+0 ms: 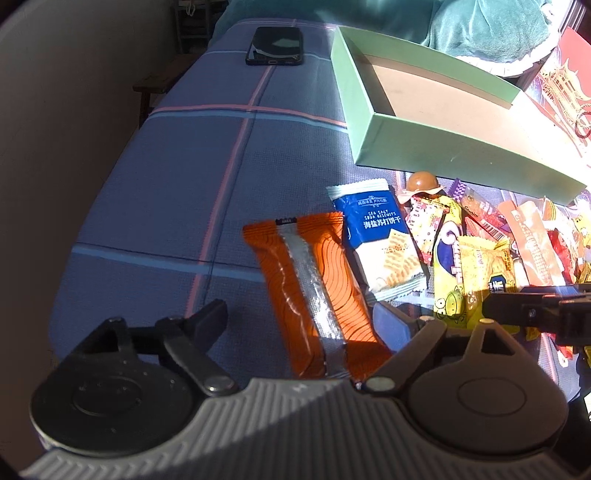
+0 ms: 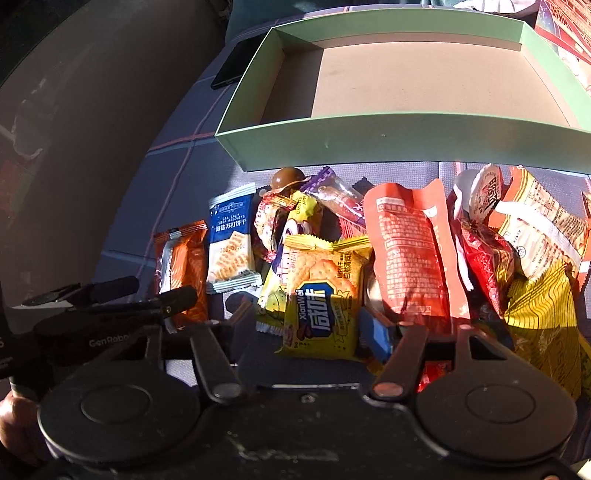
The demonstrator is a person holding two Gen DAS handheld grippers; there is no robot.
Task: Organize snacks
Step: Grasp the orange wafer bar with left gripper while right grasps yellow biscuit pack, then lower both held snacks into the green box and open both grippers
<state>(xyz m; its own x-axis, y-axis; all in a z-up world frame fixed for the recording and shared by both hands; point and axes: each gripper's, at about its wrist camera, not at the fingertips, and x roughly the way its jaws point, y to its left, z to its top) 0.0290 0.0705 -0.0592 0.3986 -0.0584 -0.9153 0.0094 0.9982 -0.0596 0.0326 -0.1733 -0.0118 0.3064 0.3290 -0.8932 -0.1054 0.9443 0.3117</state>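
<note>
A pile of wrapped snacks lies on the blue checked cloth in front of an empty green box (image 1: 373,122) (image 2: 332,136). My left gripper (image 1: 301,323) is open and straddles an orange packet (image 1: 314,284) with a silver seam; neither pad touches it. A blue-and-white soda biscuit packet (image 1: 380,240) lies just right of it. My right gripper (image 2: 308,323) stands around a yellow cracker packet (image 2: 325,291). Its blue right pad (image 2: 376,334) is at the packet's edge and the left finger stands clear, so it is open. The left gripper (image 2: 159,291) shows at the left of the right wrist view.
A black phone (image 1: 275,46) lies at the cloth's far end, left of the box. A chocolate ball (image 2: 288,179), red and orange pouches (image 2: 410,258) and a yellow bag (image 2: 543,325) crowd the right side. A teal plush (image 1: 487,29) and a red card (image 1: 561,88) lie behind.
</note>
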